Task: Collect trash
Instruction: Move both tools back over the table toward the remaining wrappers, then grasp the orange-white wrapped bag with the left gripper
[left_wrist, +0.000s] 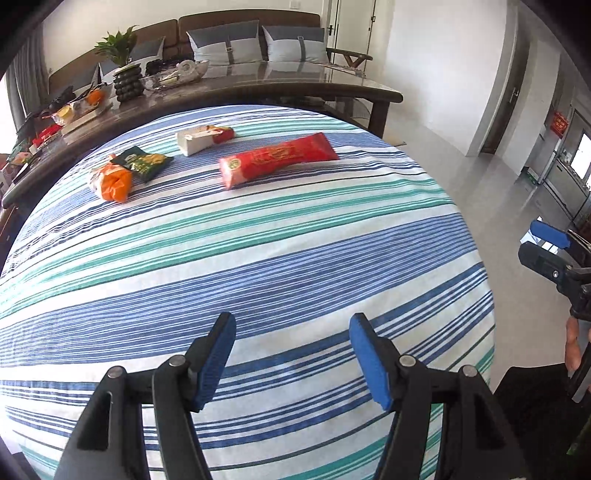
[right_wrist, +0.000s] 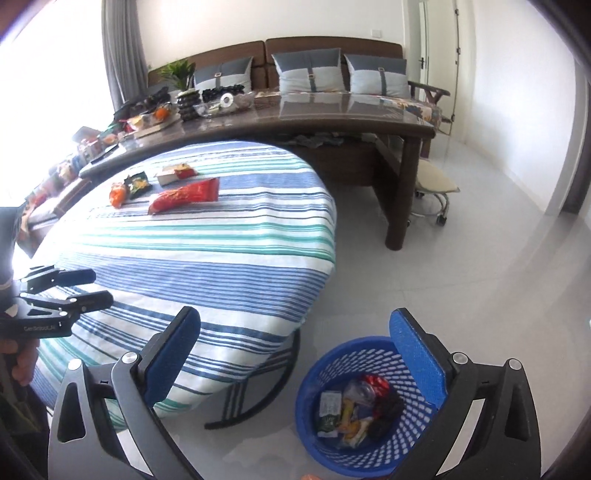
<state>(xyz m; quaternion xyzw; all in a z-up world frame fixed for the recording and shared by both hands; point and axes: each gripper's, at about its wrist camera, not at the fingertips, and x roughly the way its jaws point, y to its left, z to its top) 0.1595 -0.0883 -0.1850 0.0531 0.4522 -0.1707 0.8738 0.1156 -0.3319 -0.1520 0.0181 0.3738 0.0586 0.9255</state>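
The left gripper (left_wrist: 291, 354) hovered low over the striped counter (left_wrist: 258, 258), its fingers spread wide and holding nothing. The right gripper (right_wrist: 295, 354) hung beyond the counter's edge, just above the blue basket (right_wrist: 332, 362) on the floor, fingers likewise wide apart and empty. Well ahead on the counter lay the red wrapper (left_wrist: 275, 158), long axis running left to right, near the white box (left_wrist: 199, 140), green packet (left_wrist: 146, 162) and orange packet (left_wrist: 110, 182).
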